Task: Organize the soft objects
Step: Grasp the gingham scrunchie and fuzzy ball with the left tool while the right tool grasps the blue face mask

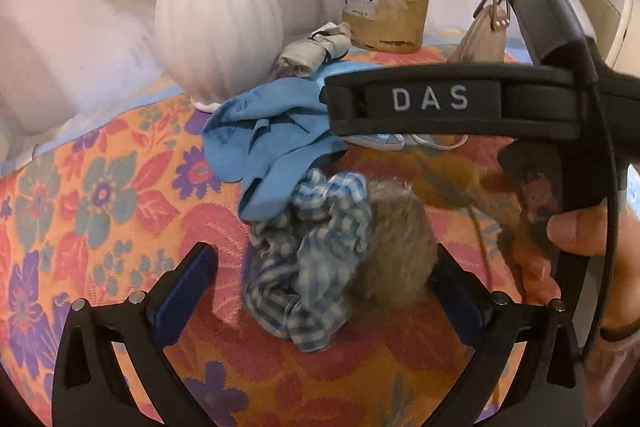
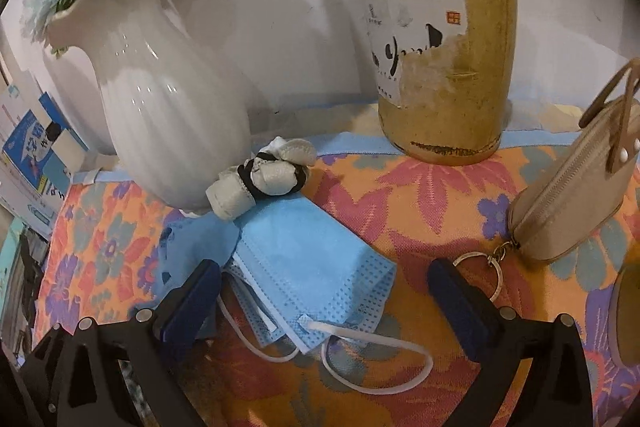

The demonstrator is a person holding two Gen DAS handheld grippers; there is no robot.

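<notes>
Both grippers apart, each poised over its own soft thing on the floral orange cloth-covered surface [image 2: 420, 195]

The left gripper [image 1: 320, 291] stands wide with nothing clamped; the crumpled blue-and-white checked fabric scrunchie [image 1: 308, 259] lies between its fingers, toward 12 o'clock, with a fuzzy tan pom-pom [image 1: 396, 243] touching it at 3 o'clock, close by the right-hand finger. The right gripper [image 2: 324, 307] is likewise wide and empty; the folded light-blue pleated face mask [image 2: 312, 267] sits between its fingers toward 12 o'clock, long axis running from 10 to 4 o'clock, white ear loops trailing toward 6. Each hand is nearer its own item, so a straight closing would probably suit either
</notes>
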